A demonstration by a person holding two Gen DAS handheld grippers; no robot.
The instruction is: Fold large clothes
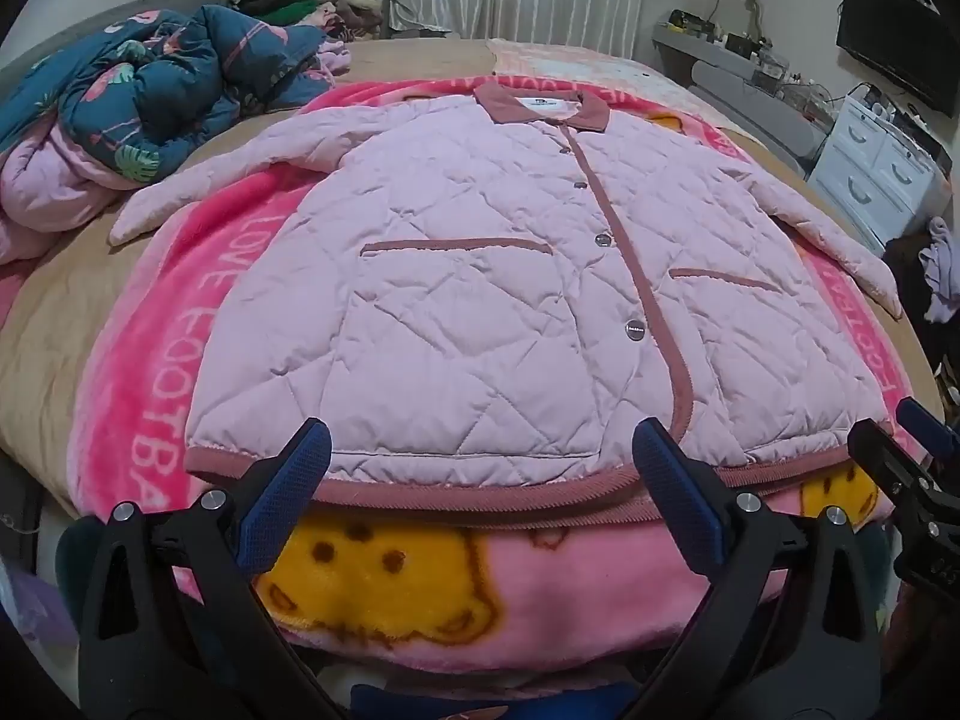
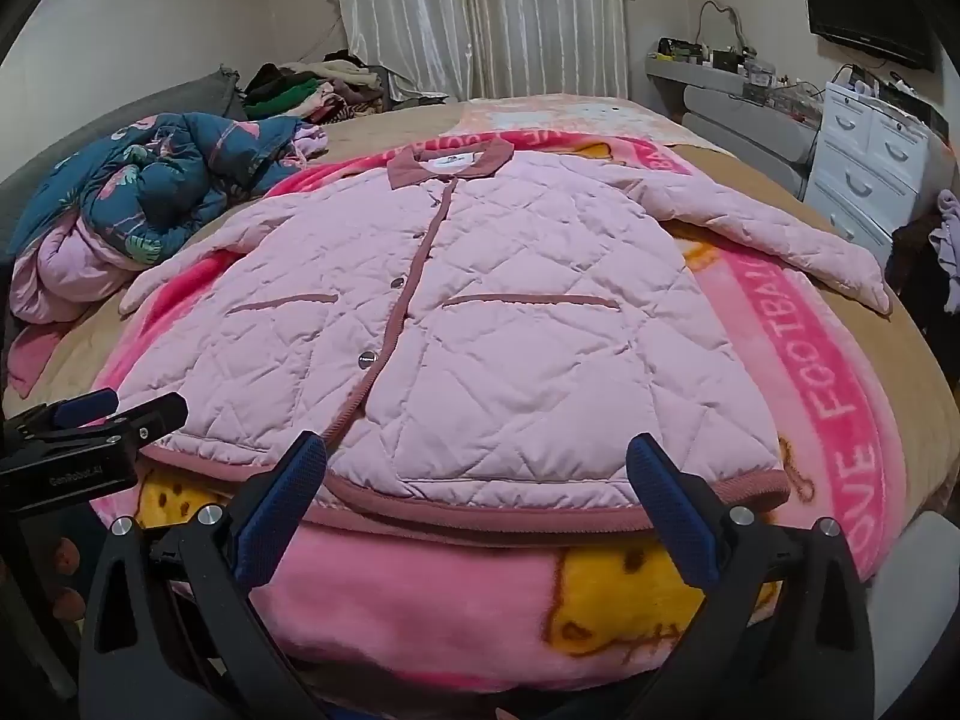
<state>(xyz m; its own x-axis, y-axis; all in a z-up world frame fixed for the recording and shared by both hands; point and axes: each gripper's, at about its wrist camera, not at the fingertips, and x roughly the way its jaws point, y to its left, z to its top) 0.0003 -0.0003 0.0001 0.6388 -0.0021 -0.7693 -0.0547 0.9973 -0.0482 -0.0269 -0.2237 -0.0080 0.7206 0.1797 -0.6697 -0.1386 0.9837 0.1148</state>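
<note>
Pink quilted jacket (image 1: 480, 276) lies flat, front up, buttoned, across centre of both views; collar toward top of frame, hem nearest the cameras. Sleeves spread out to left and right. It rests on a pink fleece blanket (image 1: 150, 360) with white lettering and yellow cartoon figures, on a bed.

Left gripper (image 1: 480, 450): jaws spread wide, nothing between them, blue pads hanging just at the hem's dark pink trim. Whether the pads touch the fabric I cannot tell.

Right gripper (image 2: 477, 462): likewise wide open and empty, poised at the hem.

Upper left of frame: crumpled blue floral quilt (image 1: 150, 78). Right edge: white drawer unit (image 2: 864, 156). Top centre: pale curtains (image 2: 480, 18).
</note>
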